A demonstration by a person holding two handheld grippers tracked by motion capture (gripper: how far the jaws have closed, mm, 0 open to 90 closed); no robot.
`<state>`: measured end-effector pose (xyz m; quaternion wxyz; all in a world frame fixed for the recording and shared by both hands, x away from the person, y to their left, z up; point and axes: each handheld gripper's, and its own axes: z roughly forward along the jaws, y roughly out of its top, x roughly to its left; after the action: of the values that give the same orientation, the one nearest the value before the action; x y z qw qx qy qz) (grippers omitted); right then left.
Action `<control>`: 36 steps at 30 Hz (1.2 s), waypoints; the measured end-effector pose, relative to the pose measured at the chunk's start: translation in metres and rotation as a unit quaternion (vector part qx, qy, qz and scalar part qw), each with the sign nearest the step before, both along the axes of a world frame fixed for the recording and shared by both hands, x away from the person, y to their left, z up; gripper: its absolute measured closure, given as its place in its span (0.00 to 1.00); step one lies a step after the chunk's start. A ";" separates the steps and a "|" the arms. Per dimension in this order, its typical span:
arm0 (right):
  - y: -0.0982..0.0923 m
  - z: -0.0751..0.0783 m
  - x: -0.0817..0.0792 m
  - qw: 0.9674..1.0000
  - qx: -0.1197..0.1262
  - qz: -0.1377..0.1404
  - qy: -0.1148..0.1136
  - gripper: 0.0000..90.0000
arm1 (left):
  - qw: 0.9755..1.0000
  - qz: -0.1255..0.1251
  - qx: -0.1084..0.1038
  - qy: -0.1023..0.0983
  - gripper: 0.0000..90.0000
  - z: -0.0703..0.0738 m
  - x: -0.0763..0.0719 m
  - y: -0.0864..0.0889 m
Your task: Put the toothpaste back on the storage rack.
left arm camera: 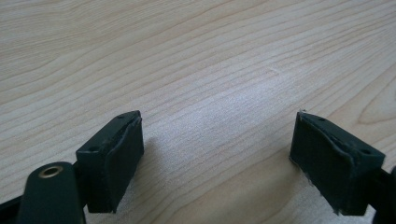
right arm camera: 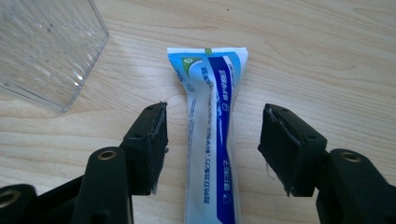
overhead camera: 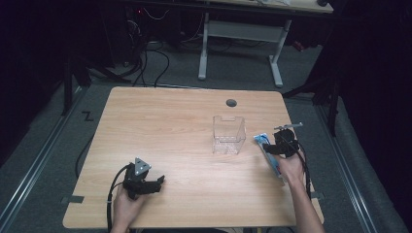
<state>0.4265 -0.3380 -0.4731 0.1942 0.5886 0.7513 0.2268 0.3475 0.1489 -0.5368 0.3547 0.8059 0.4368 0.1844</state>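
You have the wooden table (overhead camera: 184,145) nearly bare, with the clear plastic box (overhead camera: 229,135) standing upright right of centre. The toothpaste tube (right arm camera: 212,140) lies flat just right of that box, crimped end pointing away from you. Your right gripper (right arm camera: 212,149) straddles the tube, jaws apart and touching nothing. The step looks like grasping the tube: lower until the pads flank its body, keep it centred, then squeeze gently so it does not buckle. Your left gripper (left arm camera: 217,158) rests spread over bare wood; leave it there.
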 end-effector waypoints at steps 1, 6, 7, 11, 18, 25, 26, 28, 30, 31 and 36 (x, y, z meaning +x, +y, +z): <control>0.000 0.000 0.001 1.000 0.002 0.000 0.003 0.46 | 1.000 0.000 0.000 0.000 0.19 0.000 0.000 0.000; 0.001 -0.005 0.011 1.000 -0.010 -0.005 0.026 0.47 | 1.000 0.000 0.000 0.000 0.19 0.000 0.000 0.000; 0.002 -0.006 0.012 0.999 -0.015 -0.008 0.029 0.47 | 1.000 0.000 0.000 0.000 0.19 0.000 0.000 0.000; 0.006 -0.009 0.015 0.999 -0.022 0.001 0.036 0.47 | 1.000 -0.001 0.000 0.000 0.19 0.000 0.000 0.000; 0.006 -0.018 0.023 0.998 -0.020 0.001 0.058 0.57 | 1.000 0.000 0.000 0.000 0.19 0.000 0.000 0.000; 0.004 -0.027 0.027 0.997 -0.016 0.001 0.079 0.57 | 1.000 -0.001 0.000 -0.001 0.19 0.000 0.000 0.000; 0.004 -0.027 0.028 0.997 -0.015 0.002 0.080 0.56 | 1.000 -0.001 0.000 -0.001 0.19 0.000 0.000 0.000; 0.005 -0.027 0.028 0.996 -0.019 0.002 0.084 0.52 | 1.000 -0.001 0.000 -0.001 0.19 0.000 0.000 0.000; 0.004 -0.027 0.028 0.996 -0.019 0.010 0.091 0.48 | 1.000 0.000 -0.001 -0.001 0.19 0.000 0.000 0.000; 0.005 -0.026 0.028 0.995 -0.020 0.010 0.094 0.48 | 1.000 0.000 -0.001 -0.001 0.19 0.000 0.000 0.000; 0.006 -0.025 0.028 0.995 -0.021 0.021 0.092 0.65 | 1.000 -0.001 0.000 -0.001 0.19 0.000 0.000 0.000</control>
<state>0.4540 -0.3324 -0.4981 0.1312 0.5869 0.7827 0.1601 0.3473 0.1488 -0.5370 0.3555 0.8059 0.4360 0.1848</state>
